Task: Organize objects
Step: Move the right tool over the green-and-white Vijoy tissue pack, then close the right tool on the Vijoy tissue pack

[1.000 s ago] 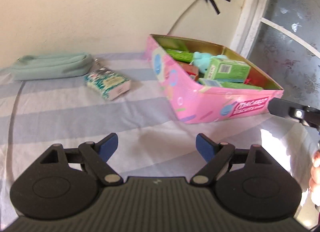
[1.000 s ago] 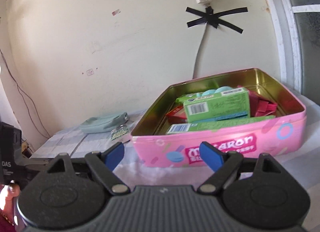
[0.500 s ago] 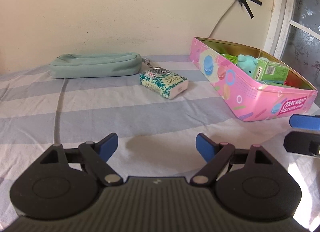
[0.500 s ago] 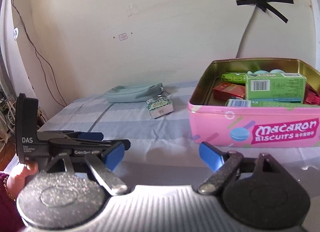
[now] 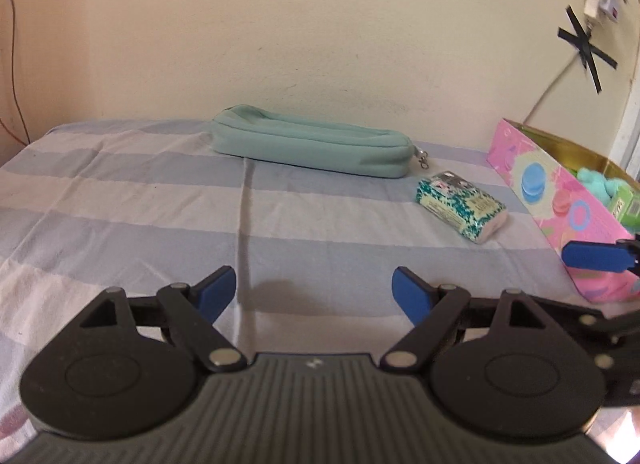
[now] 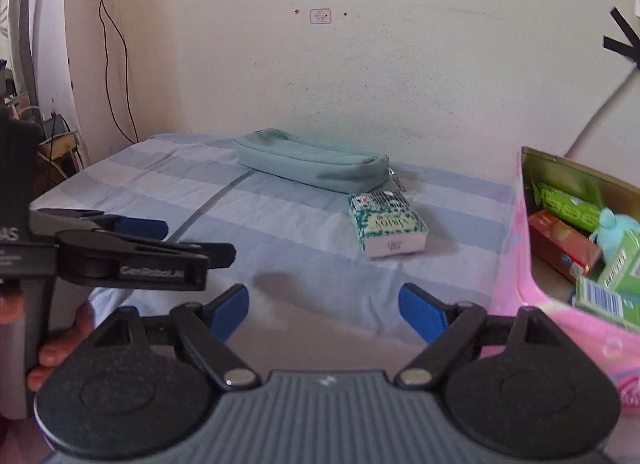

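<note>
While both grippers gape empty, tissue pack (image 6: 386, 224) beside pouch (image 6: 316, 162).

This is a room in a home, likely a bedroom. A bed (image 5: 120, 192) with a blue-and-white striped sheet stands against a plain cream wall (image 5: 200, 44). A cable (image 5: 548, 92) is fixed to the wall with crossed black tape (image 5: 586, 48), thin wires (image 6: 112, 64) trail down a corner, and household clutter (image 6: 56, 140) sits beside the bed.
</note>
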Tool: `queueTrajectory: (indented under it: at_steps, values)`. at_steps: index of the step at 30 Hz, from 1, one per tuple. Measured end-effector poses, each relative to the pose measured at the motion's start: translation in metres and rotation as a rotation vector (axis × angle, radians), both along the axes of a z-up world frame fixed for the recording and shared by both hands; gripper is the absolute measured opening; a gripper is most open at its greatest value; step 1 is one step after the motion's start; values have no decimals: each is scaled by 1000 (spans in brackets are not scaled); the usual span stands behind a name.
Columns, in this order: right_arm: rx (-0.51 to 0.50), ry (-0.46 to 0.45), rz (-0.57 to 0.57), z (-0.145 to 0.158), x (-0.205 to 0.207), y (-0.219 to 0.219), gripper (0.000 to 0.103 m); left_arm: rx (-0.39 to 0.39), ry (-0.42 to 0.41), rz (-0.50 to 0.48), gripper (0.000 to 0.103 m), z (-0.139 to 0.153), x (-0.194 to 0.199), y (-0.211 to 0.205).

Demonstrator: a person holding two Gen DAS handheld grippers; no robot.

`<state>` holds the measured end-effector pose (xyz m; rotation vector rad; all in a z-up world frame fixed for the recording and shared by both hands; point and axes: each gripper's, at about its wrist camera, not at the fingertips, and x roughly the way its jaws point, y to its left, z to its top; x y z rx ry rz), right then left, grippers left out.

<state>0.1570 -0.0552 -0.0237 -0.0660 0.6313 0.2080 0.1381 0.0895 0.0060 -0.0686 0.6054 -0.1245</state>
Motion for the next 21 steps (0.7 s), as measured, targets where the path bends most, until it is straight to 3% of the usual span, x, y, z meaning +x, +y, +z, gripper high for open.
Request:
queueTrajectory:
  at_steps: [5, 11, 13, 14, 17, 21]
  values:
    - [-92, -29, -48, -8, 60, 8, 90, -75, 48, 47, 87, -3, 7, 13]
    - [-118, 70, -128, -33, 120, 0, 91, -84, 48, 44, 90, -4, 6, 12]
    - [-7, 99, -141, -37, 123, -15, 86, -92, 49, 40, 92, -4, 6, 14]
    - [31, 99, -148, -37, 121, -22, 74, -93, 49, 41, 92, -4, 6, 14]
    - [18, 84, -104, -36, 101, -23, 58, -106, 47, 27, 93, -4, 6, 15]
    - [1, 74, 36, -35, 48, -18, 57, -288, 41, -133, 93, -3, 3, 18]
